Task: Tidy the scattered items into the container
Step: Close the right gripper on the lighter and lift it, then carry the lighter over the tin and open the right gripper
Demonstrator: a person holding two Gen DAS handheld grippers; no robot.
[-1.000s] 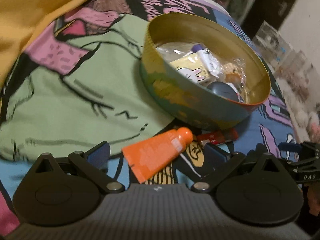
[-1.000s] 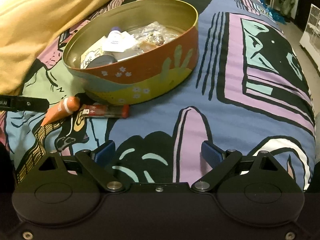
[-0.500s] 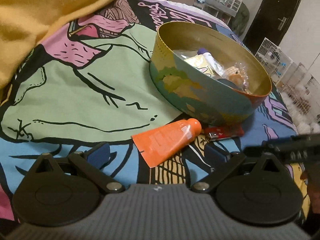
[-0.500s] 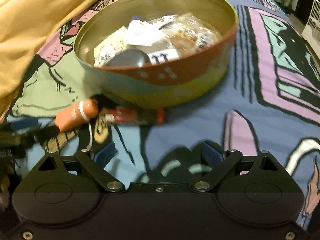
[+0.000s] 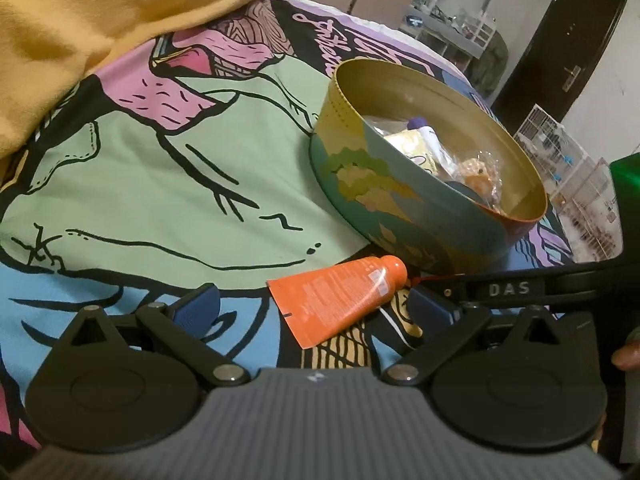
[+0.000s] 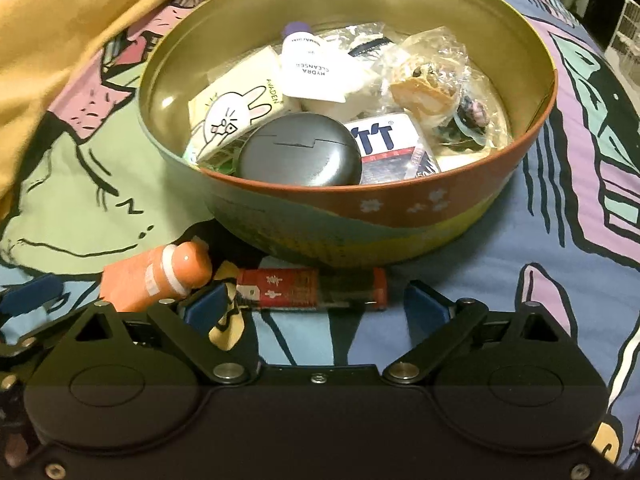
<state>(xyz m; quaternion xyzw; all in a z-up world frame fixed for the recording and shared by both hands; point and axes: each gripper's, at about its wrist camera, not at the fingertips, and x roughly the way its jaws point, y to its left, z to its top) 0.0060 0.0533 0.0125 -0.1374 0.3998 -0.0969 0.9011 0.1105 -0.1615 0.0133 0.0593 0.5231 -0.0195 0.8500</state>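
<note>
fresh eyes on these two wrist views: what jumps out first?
The round tin, sitting on the loud cartoon-print bedspread and already filled with small toiletries and packets, dominates both views. Just in front of it lie the two leftovers: an orange tube between the open left gripper fingers, and a red lighter between the open right gripper fingers. A yellow blanket is bunched up at far left.

Bed with cartoon-print cover [image 5: 168, 184] — yellow blanket [image 5: 72, 20] bunched at edge; dark door [image 5: 560, 48], wire cages [image 5: 560, 148] beyond.
</note>
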